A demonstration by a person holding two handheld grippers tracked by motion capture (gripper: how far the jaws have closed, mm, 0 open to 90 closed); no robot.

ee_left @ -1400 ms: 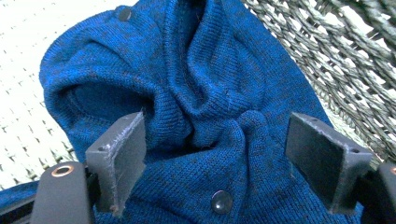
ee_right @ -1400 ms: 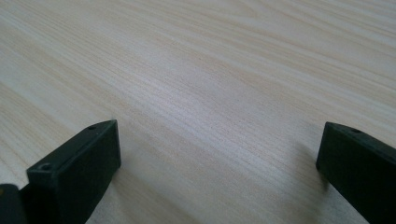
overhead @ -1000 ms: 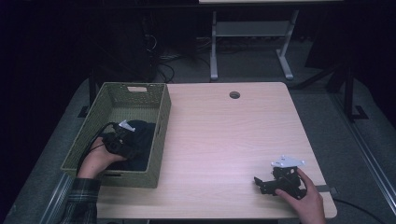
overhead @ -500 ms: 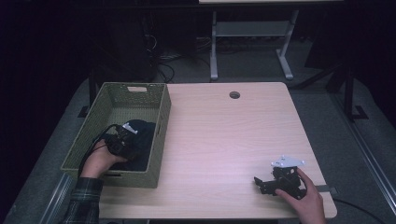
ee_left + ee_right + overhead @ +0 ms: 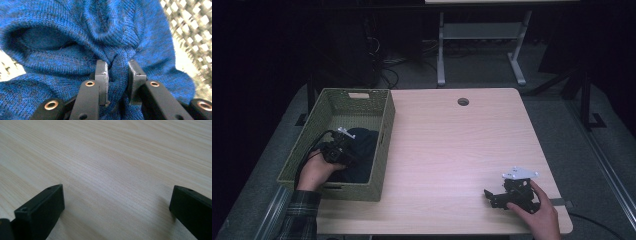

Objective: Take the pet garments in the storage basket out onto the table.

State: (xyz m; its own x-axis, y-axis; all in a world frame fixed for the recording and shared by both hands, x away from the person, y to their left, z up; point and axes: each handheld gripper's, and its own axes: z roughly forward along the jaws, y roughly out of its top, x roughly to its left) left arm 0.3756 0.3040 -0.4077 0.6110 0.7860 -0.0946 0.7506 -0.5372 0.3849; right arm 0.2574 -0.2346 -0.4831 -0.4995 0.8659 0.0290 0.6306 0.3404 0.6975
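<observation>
Nearest me, my right gripper rests low on the pale wood-grain table by its front right corner, jaws spread wide with only bare tabletop between them. To the left, my left gripper sits inside the green woven rectangular basket, its jaws clenched on a bunched fold of the dark blue knitted garment lying there. Farther back, a round cable hole marks the tabletop.
</observation>
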